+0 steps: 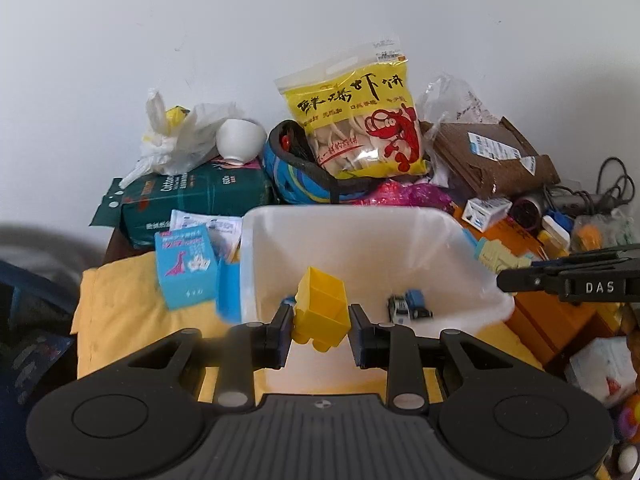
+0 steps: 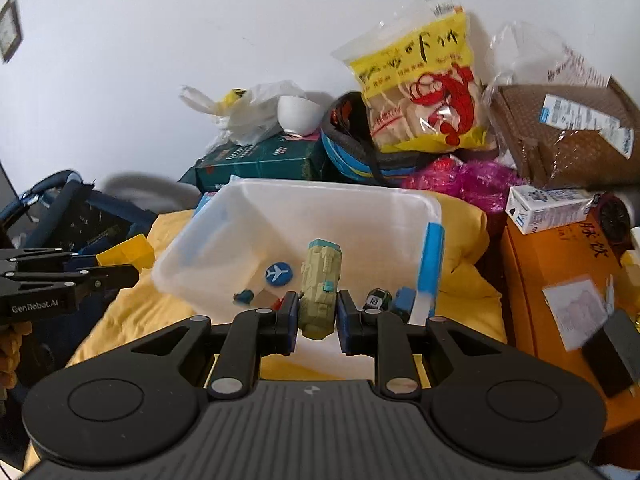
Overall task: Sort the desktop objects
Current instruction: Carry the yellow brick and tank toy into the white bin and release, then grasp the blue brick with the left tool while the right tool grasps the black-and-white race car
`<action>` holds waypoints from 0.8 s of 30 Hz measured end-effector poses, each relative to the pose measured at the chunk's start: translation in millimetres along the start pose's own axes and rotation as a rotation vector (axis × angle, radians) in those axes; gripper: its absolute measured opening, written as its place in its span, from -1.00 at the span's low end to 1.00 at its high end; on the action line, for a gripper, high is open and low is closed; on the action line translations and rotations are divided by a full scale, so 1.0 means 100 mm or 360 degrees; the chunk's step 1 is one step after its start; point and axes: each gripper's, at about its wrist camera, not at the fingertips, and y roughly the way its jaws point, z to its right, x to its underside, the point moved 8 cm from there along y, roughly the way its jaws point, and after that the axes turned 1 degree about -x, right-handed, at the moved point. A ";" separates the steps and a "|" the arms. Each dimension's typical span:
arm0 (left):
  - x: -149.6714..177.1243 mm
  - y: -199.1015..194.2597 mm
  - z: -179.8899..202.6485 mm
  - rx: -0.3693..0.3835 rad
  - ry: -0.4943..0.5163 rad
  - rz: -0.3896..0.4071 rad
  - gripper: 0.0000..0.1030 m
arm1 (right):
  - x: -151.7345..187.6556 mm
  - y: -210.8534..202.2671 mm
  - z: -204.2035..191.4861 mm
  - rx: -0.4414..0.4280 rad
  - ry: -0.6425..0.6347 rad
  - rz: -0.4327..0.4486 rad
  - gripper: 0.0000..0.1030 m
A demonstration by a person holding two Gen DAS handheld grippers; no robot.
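Note:
My left gripper [image 1: 321,328] is shut on a yellow toy block [image 1: 322,308], held over the near edge of a white plastic bin [image 1: 256,264]. Two small toy cars [image 1: 410,306] lie inside the bin. My right gripper [image 2: 319,316] is shut on a pale green toy building [image 2: 320,288], also above the bin's [image 2: 200,240] near rim. In the bin lie a blue disc with a plane [image 2: 279,273], small toy cars [image 2: 378,300] and other small pieces. Each gripper shows in the other's view: the right gripper [image 1: 508,280] and the left gripper [image 2: 128,274].
The bin rests on a yellow cloth [image 1: 120,320]. Behind it are a yellow snack bag [image 1: 360,120], a white bowl [image 1: 240,140], a green tissue pack [image 1: 192,196] and a brown parcel [image 1: 488,156]. A blue card box [image 1: 186,268] stands left, an orange box [image 2: 560,280] right.

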 end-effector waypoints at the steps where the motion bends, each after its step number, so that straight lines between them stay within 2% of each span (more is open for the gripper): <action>1: -0.08 0.06 -0.01 0.0006 -0.0018 -0.0023 -0.37 | -0.05 0.05 0.02 -0.0004 0.0008 -0.0028 -0.56; 4: -0.25 0.21 -0.01 0.0027 -0.0055 -0.0074 -0.37 | -0.12 0.17 0.08 0.0029 -0.0002 -0.0092 -0.56; 12: -0.47 0.43 0.09 0.0010 0.0004 -0.0138 -0.36 | -0.20 0.41 0.19 0.0070 0.0020 -0.0199 -0.56; 14: -0.49 0.48 0.12 0.0009 0.0016 -0.0172 -0.35 | -0.20 0.46 0.21 0.0087 0.0022 -0.0227 -0.44; 15: -0.48 0.50 0.13 -0.0002 0.0015 -0.0183 -0.28 | -0.20 0.47 0.22 0.0098 0.0028 -0.0232 -0.33; 16: -0.48 0.52 0.12 -0.0031 0.0007 -0.0188 -0.09 | -0.21 0.47 0.23 0.0101 0.0037 -0.0228 -0.16; 17: -0.46 0.51 0.11 -0.0055 0.0001 -0.0181 -0.02 | -0.21 0.46 0.23 0.0100 0.0039 -0.0218 -0.18; 21: -0.34 0.47 0.07 -0.0064 -0.0015 -0.0179 0.02 | -0.17 0.38 0.20 0.0077 0.0030 -0.0185 -0.17; 24: -0.10 0.31 0.09 -0.0050 0.0041 -0.0149 0.02 | -0.02 0.21 0.11 0.0033 -0.0014 -0.0138 -0.17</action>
